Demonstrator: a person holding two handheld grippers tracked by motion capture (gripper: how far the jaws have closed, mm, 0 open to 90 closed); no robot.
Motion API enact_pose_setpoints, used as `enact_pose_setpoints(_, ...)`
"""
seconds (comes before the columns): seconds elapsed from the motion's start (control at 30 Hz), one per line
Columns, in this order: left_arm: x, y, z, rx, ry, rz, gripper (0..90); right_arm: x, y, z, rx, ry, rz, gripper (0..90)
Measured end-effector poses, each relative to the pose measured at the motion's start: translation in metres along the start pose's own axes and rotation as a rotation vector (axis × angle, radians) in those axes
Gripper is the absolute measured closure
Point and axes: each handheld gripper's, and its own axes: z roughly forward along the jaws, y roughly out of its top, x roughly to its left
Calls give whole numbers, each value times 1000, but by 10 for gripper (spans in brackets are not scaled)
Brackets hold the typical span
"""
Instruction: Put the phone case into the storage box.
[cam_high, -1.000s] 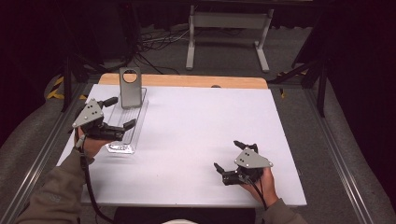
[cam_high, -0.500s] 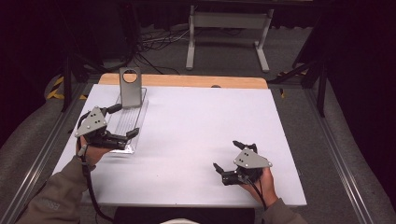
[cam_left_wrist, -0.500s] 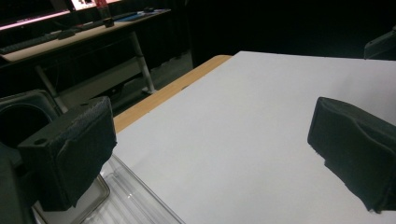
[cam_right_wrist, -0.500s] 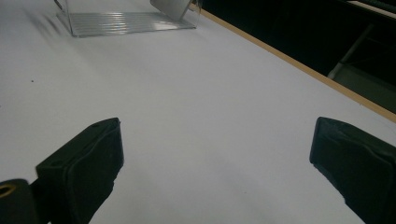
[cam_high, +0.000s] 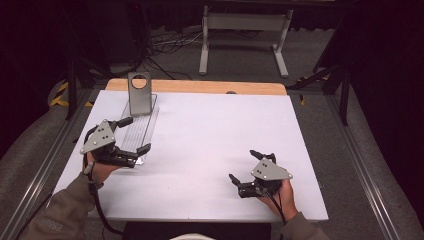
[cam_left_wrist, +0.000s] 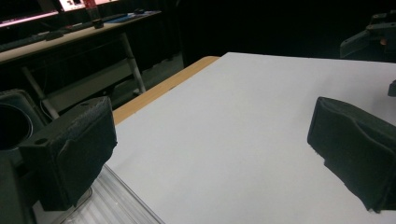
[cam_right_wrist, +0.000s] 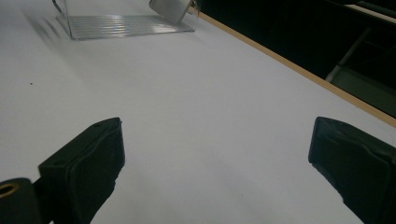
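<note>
Step in hand: judged from the pictures, the left gripper is set to take hold of the clear tray at the left of the worktop.
Tray: a long ribbed clear plastic piece lying flat, running from near the far edge toward the person; a grey metal stand with a round hole stands upright at its far end.
Left gripper: jaws spread wide, holding nothing; they sit over the tray's near end, one jaw to each side as far as the high view tells.
Right gripper: jaws spread, holding nothing, low over bare worktop near the person, well apart from the tray.
How to do it well: lower the left jaws squarely across the tray's near edge and close slowly, since thin clear plastic may slip or flex.
Watch for: the stand may tip if the tray is tugged.
</note>
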Motion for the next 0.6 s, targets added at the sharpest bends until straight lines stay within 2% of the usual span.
enact_pose_setpoints(0.4, -12, -4, 0, 3, -9, 6, 11, 0, 0, -1, -8, 5, -4, 49)
enact_pose_setpoints(0.6, -18, -9, 0, 19, -18, -2, 14, -2, 0, -3, -18, -14, -3, 51)
